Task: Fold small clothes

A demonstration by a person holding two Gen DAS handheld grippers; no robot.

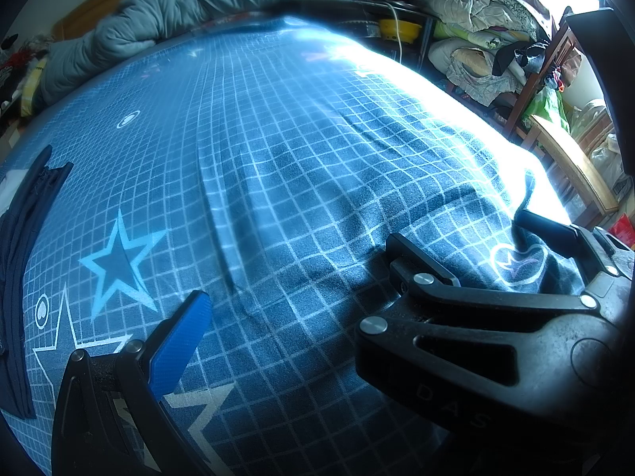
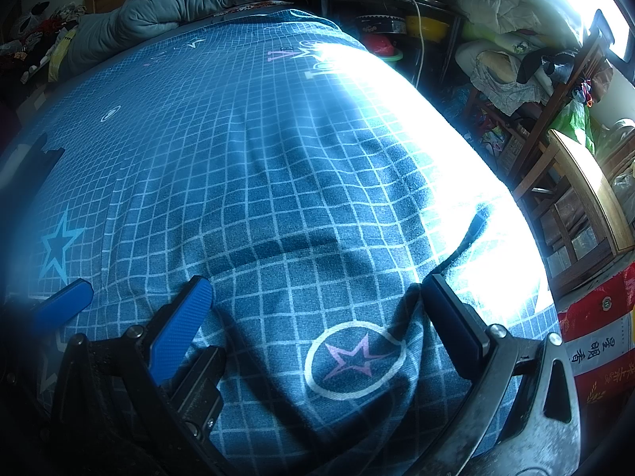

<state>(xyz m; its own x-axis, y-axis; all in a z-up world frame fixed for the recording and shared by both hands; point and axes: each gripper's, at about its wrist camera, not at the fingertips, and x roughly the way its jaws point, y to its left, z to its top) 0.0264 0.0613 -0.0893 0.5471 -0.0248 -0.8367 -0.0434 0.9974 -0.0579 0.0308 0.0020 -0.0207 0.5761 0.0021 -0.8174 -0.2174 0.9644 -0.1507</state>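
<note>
A dark navy garment [image 1: 22,261] lies flat at the far left of the bed, and shows as a dim patch [image 2: 31,158] in the right wrist view. My left gripper [image 1: 301,317] is low over the blue grid bedsheet [image 1: 278,139], well to the right of the garment. Its blue-padded finger [image 1: 182,349] stands wide to the left; the other finger is hidden behind the right gripper. My right gripper [image 2: 317,309] is open and straddles a raised bunch of sheet with a star emblem [image 2: 353,359]. It also appears side-on [image 1: 460,234] in the left wrist view.
A rolled grey duvet [image 1: 166,12] lies along the head of the bed. Beyond the right edge of the bed stand a dark shelf [image 2: 397,8], piled bedding [image 2: 504,75] and a wooden chair [image 2: 587,194]. Strong sunlight washes out the sheet's right side [image 2: 416,119].
</note>
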